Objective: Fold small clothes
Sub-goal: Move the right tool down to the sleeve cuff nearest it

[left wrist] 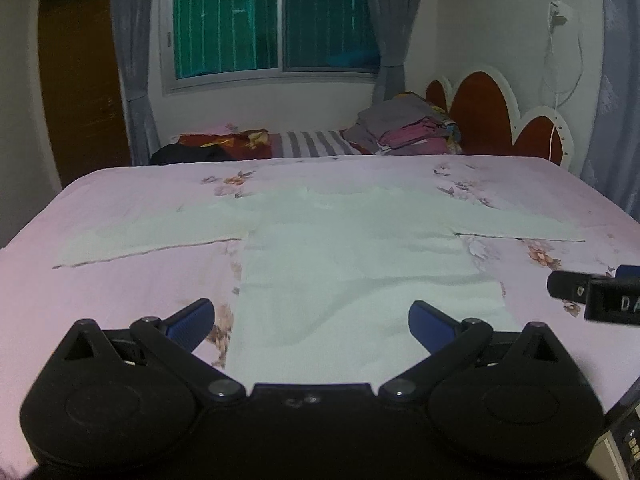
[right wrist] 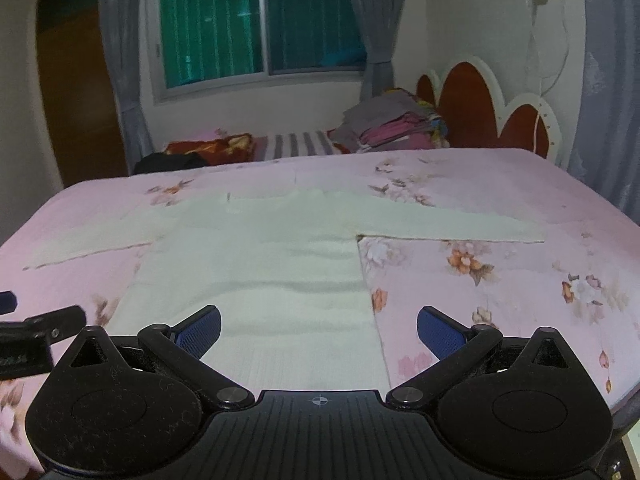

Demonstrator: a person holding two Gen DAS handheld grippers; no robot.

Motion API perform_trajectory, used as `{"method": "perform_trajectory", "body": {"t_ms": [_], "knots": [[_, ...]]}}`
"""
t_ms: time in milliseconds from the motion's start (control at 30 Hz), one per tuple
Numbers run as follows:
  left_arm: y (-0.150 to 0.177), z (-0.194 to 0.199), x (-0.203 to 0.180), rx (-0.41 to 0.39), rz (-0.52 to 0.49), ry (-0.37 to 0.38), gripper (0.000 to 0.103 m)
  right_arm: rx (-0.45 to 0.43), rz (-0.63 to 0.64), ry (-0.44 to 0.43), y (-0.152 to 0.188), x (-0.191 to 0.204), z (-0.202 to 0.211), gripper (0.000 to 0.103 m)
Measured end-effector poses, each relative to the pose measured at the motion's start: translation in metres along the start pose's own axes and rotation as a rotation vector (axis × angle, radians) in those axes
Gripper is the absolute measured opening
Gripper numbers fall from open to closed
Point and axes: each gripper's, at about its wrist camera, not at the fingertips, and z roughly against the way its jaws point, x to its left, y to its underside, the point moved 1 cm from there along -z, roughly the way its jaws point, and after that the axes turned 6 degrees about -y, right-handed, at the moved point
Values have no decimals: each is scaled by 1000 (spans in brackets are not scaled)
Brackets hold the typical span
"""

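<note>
White long-sleeved top (left wrist: 352,248) lies flat on the bed (left wrist: 132,280), unfolded. We hold left tool (left wrist: 312,320) and right tool (right wrist: 319,326) wide, empty; next, probably pinch a sleeve and fold inward.

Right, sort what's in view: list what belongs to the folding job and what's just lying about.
For the job:
- white long-sleeved top, spread flat on the pink floral bedsheet
- left gripper, jaws open
- right gripper, jaws open

Lying about:
- pile of folded clothes by the headboard
- red patterned cloth
- dark garment
- striped fabric
</note>
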Motion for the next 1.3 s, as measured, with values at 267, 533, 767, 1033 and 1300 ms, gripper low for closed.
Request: {"method": "perform_trajectory", "body": {"t_ms": [267,533,767,1033,1300], "knots": [[-9,-38,2,43,-13,41,103,3,-35,59,-19,-4,-31,103],[-19,-70,-30,74,-29,98,103,18,-60,91,-31,-39,-60,103],[-55,-119,-74,83,48,103,103,26,-77,86,-58,-98,-105,103],[-94,-178,-143,139,31,91,103,42,-123,108,-95,-194,-155,103],[-100,-218,-179,232,-12,57,103,58,-230,166,-97,-296,-200,103]]}}
